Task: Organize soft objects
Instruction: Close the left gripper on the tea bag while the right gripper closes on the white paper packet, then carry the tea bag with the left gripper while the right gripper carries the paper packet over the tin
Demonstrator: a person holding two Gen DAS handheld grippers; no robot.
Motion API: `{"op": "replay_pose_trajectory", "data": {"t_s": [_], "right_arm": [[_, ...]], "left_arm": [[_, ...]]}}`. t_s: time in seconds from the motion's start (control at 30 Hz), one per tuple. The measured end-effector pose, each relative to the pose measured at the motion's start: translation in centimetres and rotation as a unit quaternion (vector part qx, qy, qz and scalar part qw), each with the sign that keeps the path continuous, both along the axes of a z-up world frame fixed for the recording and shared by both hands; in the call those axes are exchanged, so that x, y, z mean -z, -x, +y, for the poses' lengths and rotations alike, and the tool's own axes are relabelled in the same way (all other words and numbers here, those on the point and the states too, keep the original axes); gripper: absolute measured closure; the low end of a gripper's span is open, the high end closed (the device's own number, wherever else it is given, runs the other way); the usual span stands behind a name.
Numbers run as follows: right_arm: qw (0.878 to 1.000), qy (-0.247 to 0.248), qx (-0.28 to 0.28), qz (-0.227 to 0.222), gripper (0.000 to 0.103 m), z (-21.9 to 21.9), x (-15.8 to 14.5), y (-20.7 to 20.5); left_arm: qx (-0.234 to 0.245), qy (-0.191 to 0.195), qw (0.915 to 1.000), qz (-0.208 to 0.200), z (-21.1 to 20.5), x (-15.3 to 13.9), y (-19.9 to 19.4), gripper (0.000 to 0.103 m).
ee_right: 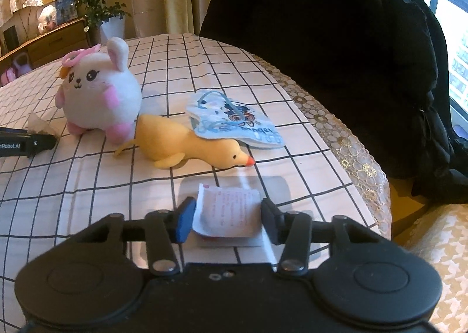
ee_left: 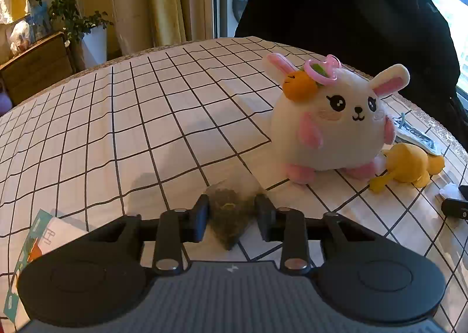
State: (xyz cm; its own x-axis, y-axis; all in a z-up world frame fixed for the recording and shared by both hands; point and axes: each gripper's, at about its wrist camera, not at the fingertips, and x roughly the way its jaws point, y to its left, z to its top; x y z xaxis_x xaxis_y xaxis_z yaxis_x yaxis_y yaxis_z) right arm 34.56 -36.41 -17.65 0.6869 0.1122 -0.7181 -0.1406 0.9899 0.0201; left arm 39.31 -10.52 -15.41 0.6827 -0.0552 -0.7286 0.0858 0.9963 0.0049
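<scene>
Checked white tablecloth with thin black grid lines (ee_left: 122,116) is spread over the table, and a lace-patterned trim is seen along its right edge in the right wrist view. Round white plush rabbit with pink ears and an orange carrot on its head (ee_left: 330,122) is stood upright toward the right side of the cloth, near that edge. Yellow plush duck with an orange beak (ee_right: 190,142) is laid on its side just beside the rabbit, touching its foot, with the beak pointed toward the right edge. Flat light-blue printed fabric pouch with a blue cord (ee_right: 234,122) is laid behind the duck, partly overlapped by its neck.

Nearer the front edge, a small white packet with faint red print (ee_right: 228,210) is bracketed by the right gripper (ee_right: 228,217); its fingers are drawn close on both sides, but firm contact cannot be told. A small translucent triangular sachet filled with dark green material (ee_left: 231,210) is flanked by the left gripper (ee_left: 232,216), whose fingers are set against its two sides, clenched on it. A teal-edged printed card (ee_left: 38,236) is lying at the lower left.
</scene>
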Motion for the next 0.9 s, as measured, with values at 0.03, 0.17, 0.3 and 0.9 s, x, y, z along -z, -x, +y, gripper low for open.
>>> {"op": "replay_pose_trajectory", "data": {"t_s": [0.03,0.17,0.3,0.9], "right_arm": [[1.0,0.001,0.0,-0.001,0.059,0.1,0.0,0.0],[1.0,-0.011,0.008,0.001,0.062,-0.3,-0.2,0.1],[1.0,-0.006,0.008,-0.001,0.063,-0.3,-0.5,0.3],[0.999,-0.011,-0.011,-0.044,0.072,1.0,-5.5,4.2]], "left_arm": [[0.0,0.004,1.0,0.001,0.2,0.0,0.0,0.078],[-0.008,0.017,0.9998,0.005,1.3,-0.2,-0.1,0.083],[-0.015,0.021,0.9996,0.006,2.0,-0.6,0.2,0.083],[0.001,0.037,0.9992,-0.012,4.4,-6.3,5.4,0.083]]}}
